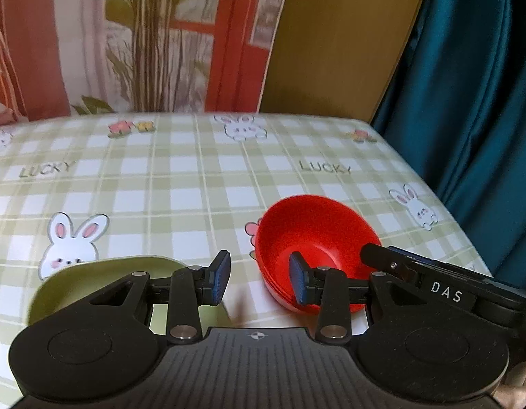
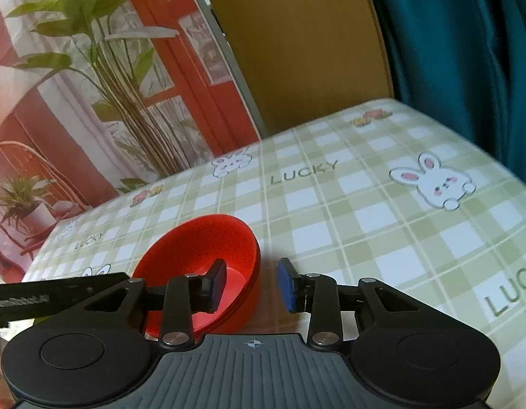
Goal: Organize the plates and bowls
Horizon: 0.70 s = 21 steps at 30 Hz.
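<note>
Left gripper [image 1: 259,283]: black linkage arms, silver pivot screws, blue pads on the jaws, ribbed grey base with a small crosshair mark, two round black discs. Right gripper [image 2: 252,284]: same build; white "DAS" lettering along its side.

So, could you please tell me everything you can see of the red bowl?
The red bowl is round and deep, of matte plastic by its look, and empty. Ridges along its outer wall suggest several bowls nested together. It sits tipped on the checked tablecloth, its opening facing the cameras. The right claw straddles its rim, one finger inside and one outside, pads apart from the wall. A green dish lies separately to its left in the left wrist view.
</note>
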Available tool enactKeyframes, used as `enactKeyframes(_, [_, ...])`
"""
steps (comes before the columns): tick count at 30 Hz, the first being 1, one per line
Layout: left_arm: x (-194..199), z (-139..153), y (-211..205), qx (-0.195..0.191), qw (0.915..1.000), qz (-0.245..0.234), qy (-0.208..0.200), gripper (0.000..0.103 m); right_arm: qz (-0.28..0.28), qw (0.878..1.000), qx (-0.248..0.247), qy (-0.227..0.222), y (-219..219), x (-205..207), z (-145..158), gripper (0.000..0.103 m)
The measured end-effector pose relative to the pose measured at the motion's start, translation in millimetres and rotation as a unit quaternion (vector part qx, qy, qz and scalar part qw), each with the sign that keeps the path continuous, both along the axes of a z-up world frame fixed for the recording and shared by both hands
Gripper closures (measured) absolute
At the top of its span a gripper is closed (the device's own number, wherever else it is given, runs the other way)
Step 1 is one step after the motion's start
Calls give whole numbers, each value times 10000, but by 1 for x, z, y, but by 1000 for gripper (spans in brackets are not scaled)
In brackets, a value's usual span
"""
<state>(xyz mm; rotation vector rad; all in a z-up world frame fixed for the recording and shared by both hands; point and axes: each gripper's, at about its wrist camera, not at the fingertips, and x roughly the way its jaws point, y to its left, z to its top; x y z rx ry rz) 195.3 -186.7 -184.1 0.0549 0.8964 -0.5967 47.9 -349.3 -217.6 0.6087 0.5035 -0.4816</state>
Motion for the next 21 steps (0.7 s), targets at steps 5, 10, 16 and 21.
enactKeyframes(5, [5, -11, -12, 74, 9999, -78, 132, 64, 108, 9998, 157, -86, -4, 5, -8, 79])
enactKeyframes(10, [11, -20, -19, 140, 9995, -73, 271, 64, 128, 9996, 237, -130, -6, 7, -10, 83])
enactKeyframes(16, [15, -26, -21, 119, 9994, -25, 323, 79, 122, 9995, 280, -113, -6, 7, -11, 85])
enactKeyframes(21, [15, -29, -21, 99, 9996, 6, 269, 84, 114, 9995, 288, -71, -7, 9, -12, 86])
